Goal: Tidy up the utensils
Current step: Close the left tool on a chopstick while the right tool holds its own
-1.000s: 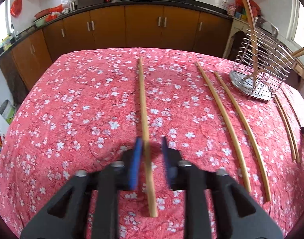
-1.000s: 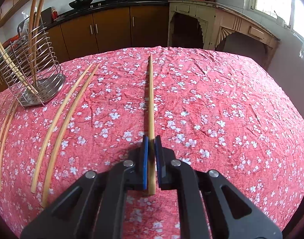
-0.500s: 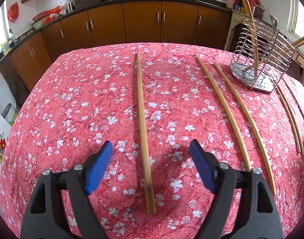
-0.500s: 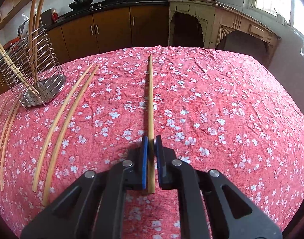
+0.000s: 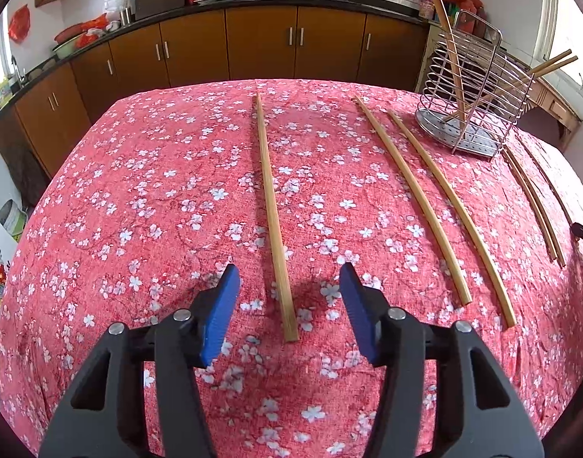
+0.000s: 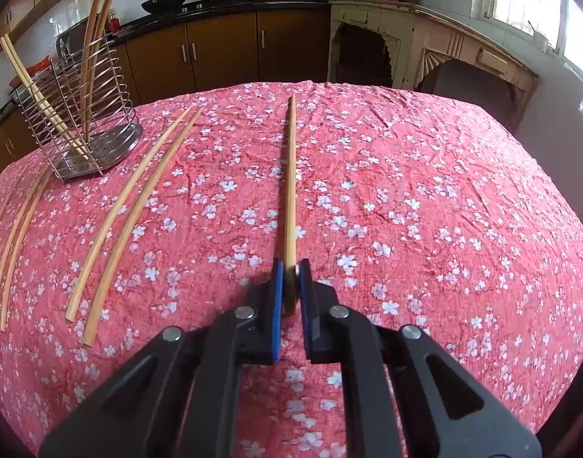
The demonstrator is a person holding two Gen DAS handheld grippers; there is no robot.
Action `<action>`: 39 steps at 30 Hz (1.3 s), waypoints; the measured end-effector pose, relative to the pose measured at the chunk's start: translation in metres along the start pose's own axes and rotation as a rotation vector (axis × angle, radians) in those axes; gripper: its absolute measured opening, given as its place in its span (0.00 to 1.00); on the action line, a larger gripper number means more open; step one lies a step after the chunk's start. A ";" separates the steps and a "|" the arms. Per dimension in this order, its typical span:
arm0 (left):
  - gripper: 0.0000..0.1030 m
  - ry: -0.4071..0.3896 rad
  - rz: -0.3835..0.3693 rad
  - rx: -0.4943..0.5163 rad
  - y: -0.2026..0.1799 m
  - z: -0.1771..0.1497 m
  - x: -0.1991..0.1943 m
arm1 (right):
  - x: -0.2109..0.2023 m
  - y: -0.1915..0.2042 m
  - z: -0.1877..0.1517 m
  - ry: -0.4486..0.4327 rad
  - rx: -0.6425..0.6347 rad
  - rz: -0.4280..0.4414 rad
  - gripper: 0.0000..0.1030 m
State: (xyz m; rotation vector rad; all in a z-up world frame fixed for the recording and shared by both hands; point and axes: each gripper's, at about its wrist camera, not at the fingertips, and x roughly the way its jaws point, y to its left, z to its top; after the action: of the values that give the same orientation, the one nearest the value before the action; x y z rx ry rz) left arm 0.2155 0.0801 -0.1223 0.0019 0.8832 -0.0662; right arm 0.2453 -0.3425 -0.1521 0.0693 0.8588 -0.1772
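Note:
A long bamboo chopstick [image 5: 268, 191] lies on the red flowered tablecloth [image 5: 138, 210], and its near end reaches in between the fingers of my left gripper [image 5: 289, 271]. The blue pads stand apart on both sides of it without touching, and the jaws are closing. My right gripper [image 6: 290, 265] is shut on the near end of another chopstick [image 6: 290, 175], which points away across the table. A wire utensil rack [image 5: 478, 114] [image 6: 81, 114] with several chopsticks leaning in it stands at the far side.
Two loose chopsticks [image 5: 436, 198] [image 6: 134, 198] lie side by side between my grippers, near the rack. Another thin pair [image 5: 532, 198] [image 6: 16, 229] lies just past them. Brown kitchen cabinets [image 5: 260, 45] stand behind the table.
My left gripper's jaws stood close around the chopstick, spread wide, and have now narrowed again; it has drawn back a little along the stick. The right gripper keeps its grip.

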 end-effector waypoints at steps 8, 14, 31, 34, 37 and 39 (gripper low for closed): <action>0.11 -0.003 0.029 0.003 -0.004 -0.006 -0.006 | -0.005 -0.003 -0.005 0.002 0.023 0.018 0.07; 0.08 0.004 -0.014 -0.017 0.003 -0.009 -0.014 | -0.023 -0.009 -0.015 -0.015 0.026 0.027 0.07; 0.04 -0.323 -0.030 -0.046 0.012 0.037 -0.121 | -0.131 -0.014 0.019 -0.317 0.001 -0.003 0.07; 0.04 -0.332 -0.031 -0.047 0.011 0.043 -0.123 | -0.132 -0.011 0.022 -0.323 -0.003 0.003 0.07; 0.04 -0.292 -0.037 -0.021 0.005 0.034 -0.113 | -0.124 -0.010 0.017 -0.304 -0.010 0.001 0.07; 0.04 -0.247 -0.038 0.015 -0.003 0.022 -0.098 | -0.117 -0.010 0.011 -0.282 -0.005 0.005 0.07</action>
State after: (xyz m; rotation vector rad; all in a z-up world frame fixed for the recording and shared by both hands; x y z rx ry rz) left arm 0.1707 0.0823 -0.0328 -0.0091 0.6363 -0.1062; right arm 0.1771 -0.3393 -0.0559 0.0405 0.5775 -0.1757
